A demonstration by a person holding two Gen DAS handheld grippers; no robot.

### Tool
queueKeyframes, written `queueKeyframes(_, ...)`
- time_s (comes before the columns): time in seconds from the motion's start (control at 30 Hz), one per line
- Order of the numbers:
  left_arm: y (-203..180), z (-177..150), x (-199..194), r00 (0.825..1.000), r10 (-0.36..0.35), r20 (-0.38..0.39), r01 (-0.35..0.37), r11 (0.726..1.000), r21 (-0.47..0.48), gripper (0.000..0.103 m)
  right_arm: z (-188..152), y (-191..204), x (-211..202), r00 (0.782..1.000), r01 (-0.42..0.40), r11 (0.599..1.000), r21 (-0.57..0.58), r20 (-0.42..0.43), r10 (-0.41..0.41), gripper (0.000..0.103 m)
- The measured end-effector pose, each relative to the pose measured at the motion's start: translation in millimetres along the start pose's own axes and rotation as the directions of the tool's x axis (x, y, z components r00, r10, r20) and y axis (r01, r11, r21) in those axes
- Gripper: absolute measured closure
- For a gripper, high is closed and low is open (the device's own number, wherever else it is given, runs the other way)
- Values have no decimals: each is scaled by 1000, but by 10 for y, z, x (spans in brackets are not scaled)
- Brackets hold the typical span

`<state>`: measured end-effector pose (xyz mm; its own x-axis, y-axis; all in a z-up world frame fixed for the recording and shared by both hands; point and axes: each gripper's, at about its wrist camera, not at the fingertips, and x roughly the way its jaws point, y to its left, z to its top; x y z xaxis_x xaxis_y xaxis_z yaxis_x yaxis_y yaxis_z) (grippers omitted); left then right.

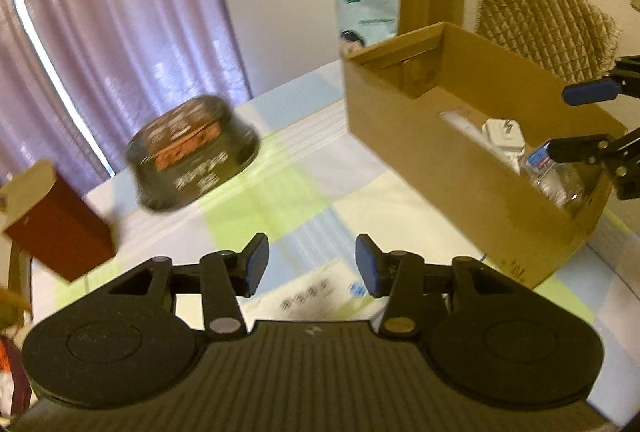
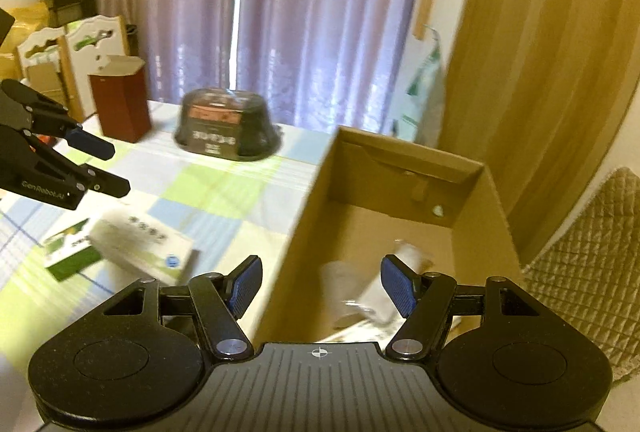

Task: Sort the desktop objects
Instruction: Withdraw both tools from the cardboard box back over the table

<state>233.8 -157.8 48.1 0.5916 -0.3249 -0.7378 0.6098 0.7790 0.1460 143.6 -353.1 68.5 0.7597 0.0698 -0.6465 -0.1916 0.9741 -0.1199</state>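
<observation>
My left gripper (image 1: pixel 312 264) hangs with jaws apart, empty, over the white box (image 2: pixel 148 248) on the desk (image 1: pixel 280 168); black bowl (image 1: pixel 192 152) at 11 o'clock. My right gripper (image 2: pixel 320 288), jaws apart and empty, sits over the cardboard box (image 2: pixel 400 200), which holds a bottle (image 1: pixel 556 176) and charger (image 1: pixel 504 134). Likely between picks; white box looks nearest.

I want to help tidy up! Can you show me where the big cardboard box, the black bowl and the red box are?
cardboard box (image 2: pixel 400 232): right wrist view, its bare inside floor.
black bowl (image 1: pixel 192 156): left wrist view, its printed side.
red box (image 2: pixel 120 108): right wrist view, its front face.
</observation>
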Motion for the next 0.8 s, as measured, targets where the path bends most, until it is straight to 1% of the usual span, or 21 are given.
queueKeyframes(0.13,115,-270,-149,999,27,-25,-27,999,-22,55,-11,228,-34,999,-34,999,-15,5,34,35)
queueKeyframes(0.2,155,-401,-211,999,36,-40,-38,999,-32,52,-17,342,-51,999,-51,998,-23,7,51,35)
queueKeyframes(0.33,240,-650,-338,997,48,-63,-52,997,-57,50,-38,558,-60,996,-84,996,-35,4,84,35)
queueKeyframes(0.47,297,-856,-437,996,52,-78,-58,995,-84,42,-71,772,-30,993,-116,992,-55,-11,116,35)
queueKeyframes(0.57,334,-982,-509,995,55,-84,-63,993,-103,41,-103,926,-8,991,-134,988,-74,-25,133,35)
queueKeyframes(0.8,456,-1213,-616,994,66,-88,-78,987,-141,27,-204,1208,99,984,-162,982,-94,-85,154,34)
